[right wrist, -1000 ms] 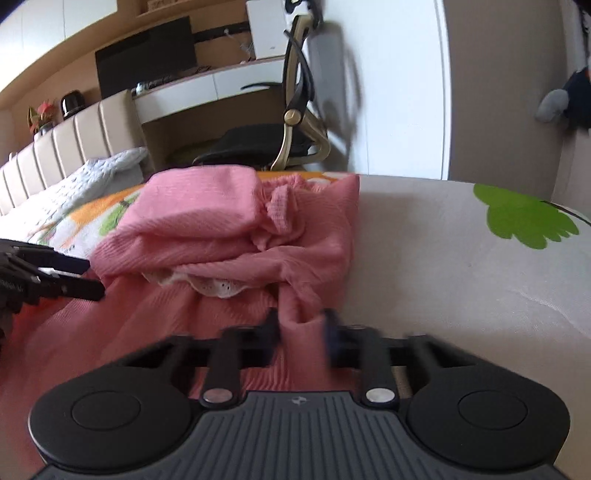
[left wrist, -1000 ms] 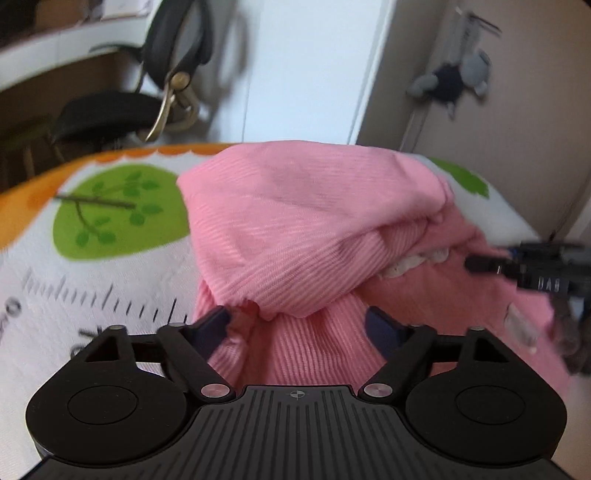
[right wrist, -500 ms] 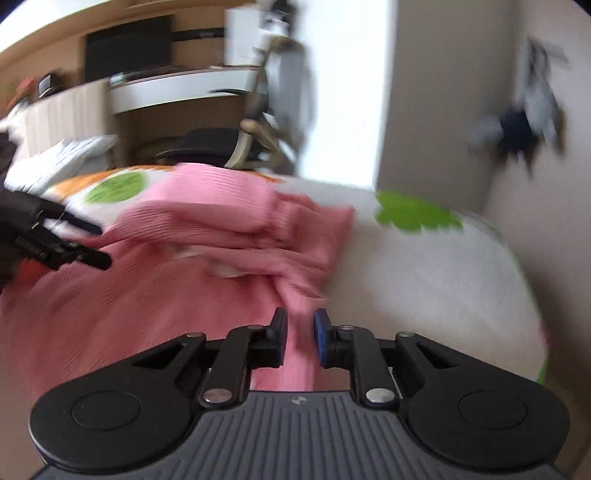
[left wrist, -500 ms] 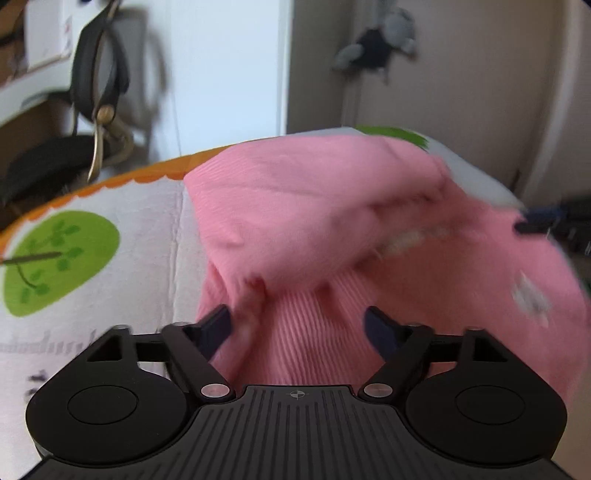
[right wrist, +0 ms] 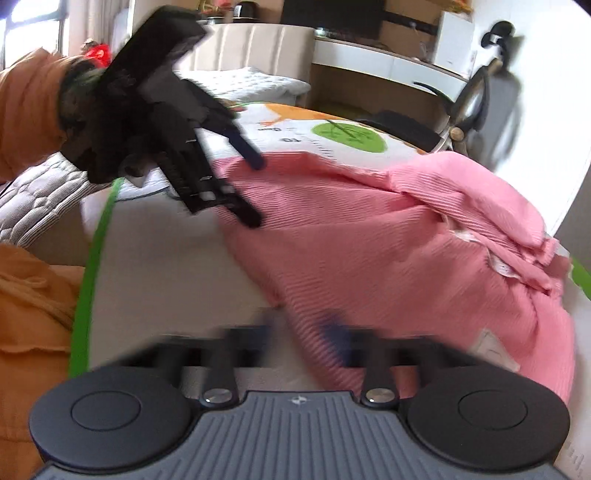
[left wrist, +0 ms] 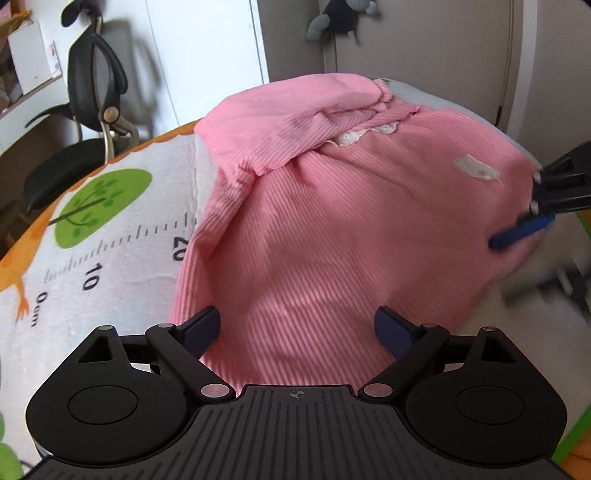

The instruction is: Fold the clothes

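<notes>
A pink ribbed garment [left wrist: 351, 221] lies spread on the bed, its top part folded over at a white lace collar [left wrist: 365, 133]. A white label [left wrist: 476, 170] shows on it. My left gripper [left wrist: 297, 330] is open over the garment's near edge, with cloth between its wide-apart fingers but not pinched. In the right wrist view the left gripper [right wrist: 255, 188] hovers at the far edge of the garment [right wrist: 406, 258]. My right gripper [right wrist: 301, 332] is blurred, with its fingers slightly apart astride the cloth's edge. One of its blue fingers [left wrist: 517, 232] rests on the garment's right side.
The bed cover [left wrist: 110, 258] is white with a green tree, ruler marks and an orange border. An office chair [left wrist: 92, 110] and a desk stand beyond the bed. A plush toy [left wrist: 340, 18] hangs on the door. A person's orange sleeve [right wrist: 29, 110] holds the left gripper.
Both cameras swung to the garment's near edge. The right gripper's fingers, shut on the cloth before, have spread apart. The garment lies flatter and wider. The left gripper stayed open.
</notes>
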`<action>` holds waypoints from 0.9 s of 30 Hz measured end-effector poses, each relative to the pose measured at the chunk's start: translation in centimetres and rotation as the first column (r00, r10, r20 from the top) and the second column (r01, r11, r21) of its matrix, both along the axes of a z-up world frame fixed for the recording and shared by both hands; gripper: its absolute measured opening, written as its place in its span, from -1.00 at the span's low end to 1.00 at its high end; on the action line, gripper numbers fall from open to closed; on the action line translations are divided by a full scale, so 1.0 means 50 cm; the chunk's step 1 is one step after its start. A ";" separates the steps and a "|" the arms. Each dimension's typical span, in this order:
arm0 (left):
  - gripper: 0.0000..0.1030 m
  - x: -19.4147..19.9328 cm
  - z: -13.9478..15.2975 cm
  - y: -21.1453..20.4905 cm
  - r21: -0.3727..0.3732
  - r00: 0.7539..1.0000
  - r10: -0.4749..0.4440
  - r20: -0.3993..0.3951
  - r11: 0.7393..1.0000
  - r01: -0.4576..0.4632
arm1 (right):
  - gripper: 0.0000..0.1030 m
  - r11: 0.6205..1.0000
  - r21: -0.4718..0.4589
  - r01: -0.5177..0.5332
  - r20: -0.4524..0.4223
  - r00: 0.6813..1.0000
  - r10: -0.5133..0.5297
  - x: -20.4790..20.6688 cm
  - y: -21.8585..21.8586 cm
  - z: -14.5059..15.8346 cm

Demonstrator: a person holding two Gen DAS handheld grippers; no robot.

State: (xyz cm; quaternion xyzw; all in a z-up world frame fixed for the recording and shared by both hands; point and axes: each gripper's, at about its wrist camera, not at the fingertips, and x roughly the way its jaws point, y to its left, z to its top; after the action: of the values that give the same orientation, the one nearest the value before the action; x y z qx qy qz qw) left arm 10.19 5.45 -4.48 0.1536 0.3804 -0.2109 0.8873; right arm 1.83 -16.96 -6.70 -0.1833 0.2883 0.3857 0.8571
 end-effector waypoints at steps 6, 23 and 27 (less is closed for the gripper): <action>0.87 -0.001 0.041 0.004 -0.070 0.999 0.015 0.037 0.997 -0.012 | -0.93 0.996 0.074 -0.051 -0.135 0.989 0.061 -0.014 -0.038 0.014; 0.90 0.097 0.035 0.009 -0.173 0.984 0.155 -0.093 0.970 -0.169 | -0.39 0.894 -0.013 0.449 -0.128 0.886 -0.446 0.104 -0.271 0.014; 0.90 0.133 0.093 -0.004 -0.254 0.987 0.157 -0.045 0.953 -0.163 | -0.15 0.929 0.066 0.364 -0.004 0.931 -0.365 0.174 -0.209 0.118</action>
State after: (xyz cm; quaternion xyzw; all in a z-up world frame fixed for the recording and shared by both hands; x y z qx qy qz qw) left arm 16.84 5.23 0.15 0.0037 0.3719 -0.1876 0.9091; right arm 10.54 -27.41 -0.81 -0.1002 0.3010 0.2283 0.9204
